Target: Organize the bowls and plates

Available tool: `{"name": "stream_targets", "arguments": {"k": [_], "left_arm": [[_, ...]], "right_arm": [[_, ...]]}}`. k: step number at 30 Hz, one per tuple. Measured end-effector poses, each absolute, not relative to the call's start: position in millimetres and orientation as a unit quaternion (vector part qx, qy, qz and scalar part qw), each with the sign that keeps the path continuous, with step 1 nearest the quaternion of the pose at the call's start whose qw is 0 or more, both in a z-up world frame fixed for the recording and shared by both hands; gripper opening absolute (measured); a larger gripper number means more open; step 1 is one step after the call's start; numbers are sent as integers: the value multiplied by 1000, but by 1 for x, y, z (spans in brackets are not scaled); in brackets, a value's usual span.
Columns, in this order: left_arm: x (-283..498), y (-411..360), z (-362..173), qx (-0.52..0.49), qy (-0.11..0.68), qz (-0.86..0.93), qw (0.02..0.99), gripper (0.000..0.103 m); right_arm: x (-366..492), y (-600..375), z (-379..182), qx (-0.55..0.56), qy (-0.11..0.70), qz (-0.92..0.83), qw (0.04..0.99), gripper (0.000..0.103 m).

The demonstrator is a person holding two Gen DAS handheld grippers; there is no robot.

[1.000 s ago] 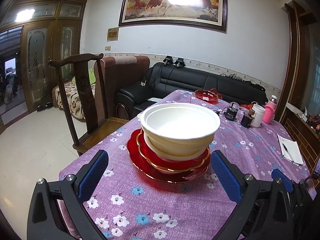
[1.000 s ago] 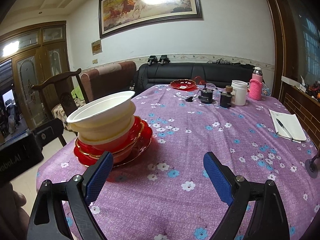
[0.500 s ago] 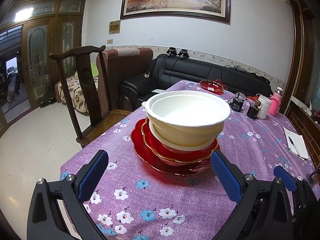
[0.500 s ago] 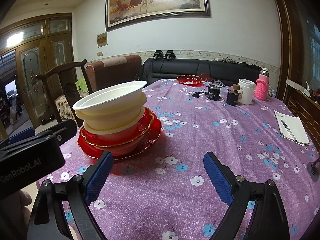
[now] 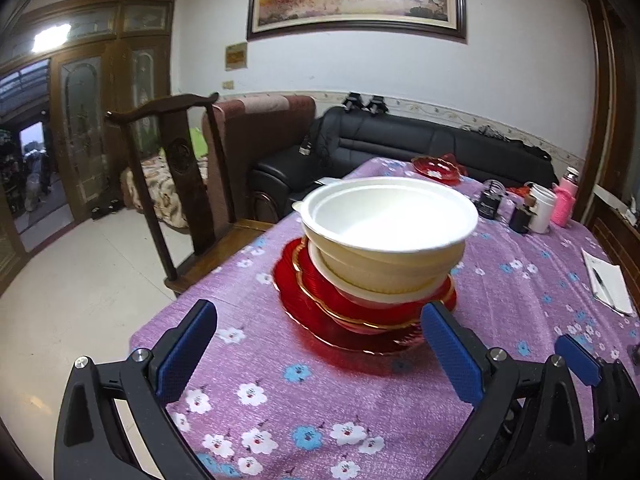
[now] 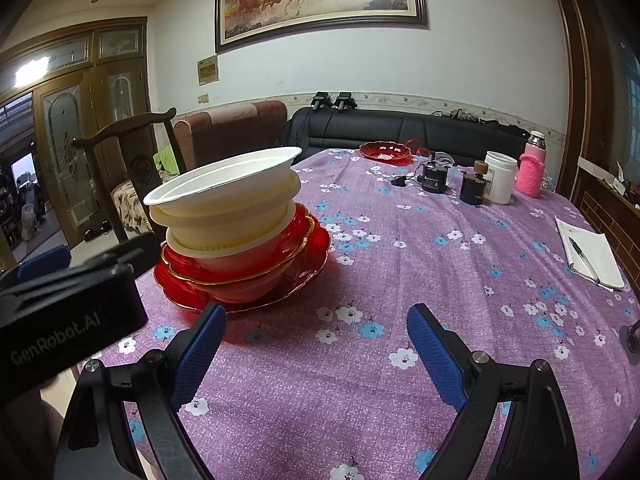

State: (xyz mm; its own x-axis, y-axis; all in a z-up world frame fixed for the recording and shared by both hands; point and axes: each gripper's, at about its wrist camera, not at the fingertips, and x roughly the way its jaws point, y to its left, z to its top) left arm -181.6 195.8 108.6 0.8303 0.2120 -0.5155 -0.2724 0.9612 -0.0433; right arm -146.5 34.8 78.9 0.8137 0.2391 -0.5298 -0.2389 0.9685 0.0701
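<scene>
White bowls [image 5: 390, 220] stacked on red plates [image 5: 320, 320] | both tongs spread, empty

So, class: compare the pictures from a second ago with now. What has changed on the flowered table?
Both open tools, left tool and right tool, have drawn closer to the stack of white plastic bowls on red gold-rimmed plates. Nothing was gripped or released. The stack itself and the far red dish stayed put.
</scene>
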Motion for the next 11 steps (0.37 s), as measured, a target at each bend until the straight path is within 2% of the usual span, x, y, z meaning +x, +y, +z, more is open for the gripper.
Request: {"name": "stream_targets", "arguments": {"k": [5, 9, 11], "left_arm": [[-178, 186, 113, -36, 248, 115, 961, 103], [-169, 163, 112, 5, 287, 80, 955, 103], [-169, 158, 115, -11, 287, 75, 955, 103]], "right_arm": [[-147, 33, 82, -2, 270, 122, 955, 94], [-144, 21, 86, 4, 269, 112, 957, 94], [-142, 11, 90, 11, 271, 106, 957, 95]]}}
